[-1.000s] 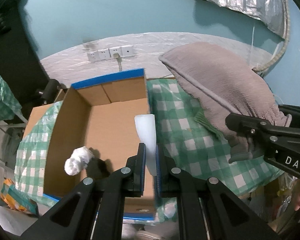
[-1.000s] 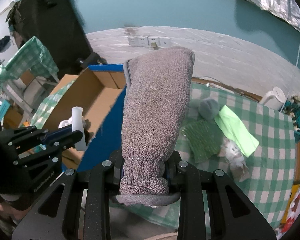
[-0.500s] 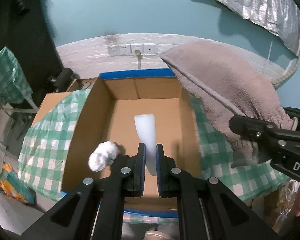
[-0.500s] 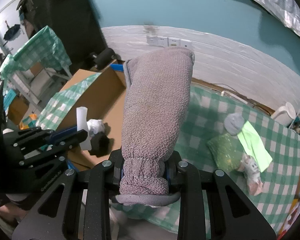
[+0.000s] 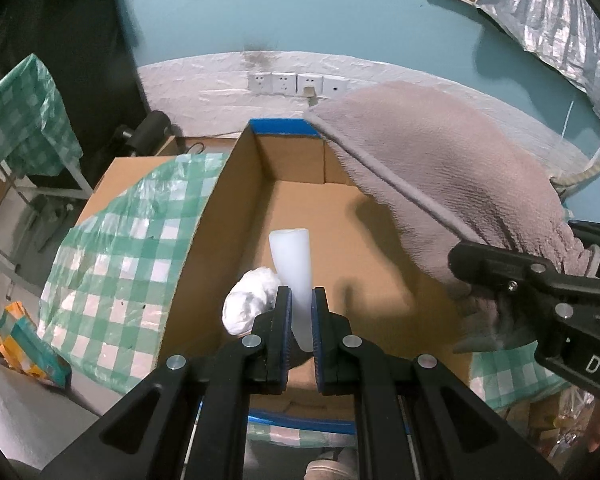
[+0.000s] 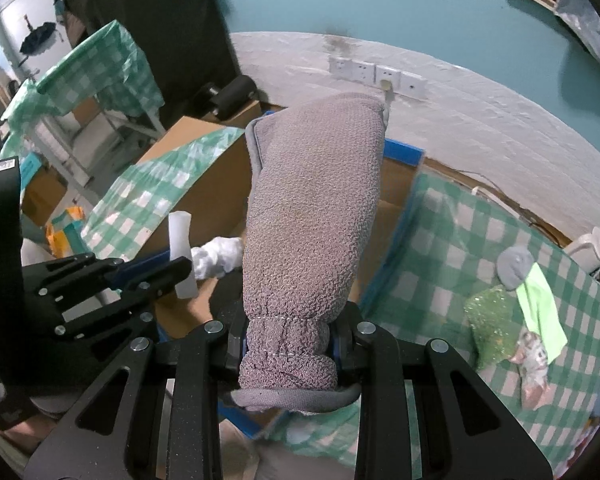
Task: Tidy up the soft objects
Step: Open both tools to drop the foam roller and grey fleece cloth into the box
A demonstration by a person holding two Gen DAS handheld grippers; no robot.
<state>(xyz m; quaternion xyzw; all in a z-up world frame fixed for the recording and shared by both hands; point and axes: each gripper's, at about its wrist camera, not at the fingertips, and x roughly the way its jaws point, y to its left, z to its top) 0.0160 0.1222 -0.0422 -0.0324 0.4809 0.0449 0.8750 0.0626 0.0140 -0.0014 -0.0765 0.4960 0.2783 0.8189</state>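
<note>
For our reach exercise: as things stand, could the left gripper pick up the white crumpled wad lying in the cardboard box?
Probably not yet. The left gripper is shut on a white foam piece, so its jaws are occupied, though the white wad lies uncovered just beside it in the cardboard box.

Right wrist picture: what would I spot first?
The fuzzy grey-brown towelling mitt fills the middle, pinched by the right gripper. Behind it sits the open brown cardboard box, where the left gripper holds a white foam strip beside a crumpled white wad.

far right box wall (image 5: pixel 332 160) behind the grey mitt (image 5: pixel 440 168)
</note>
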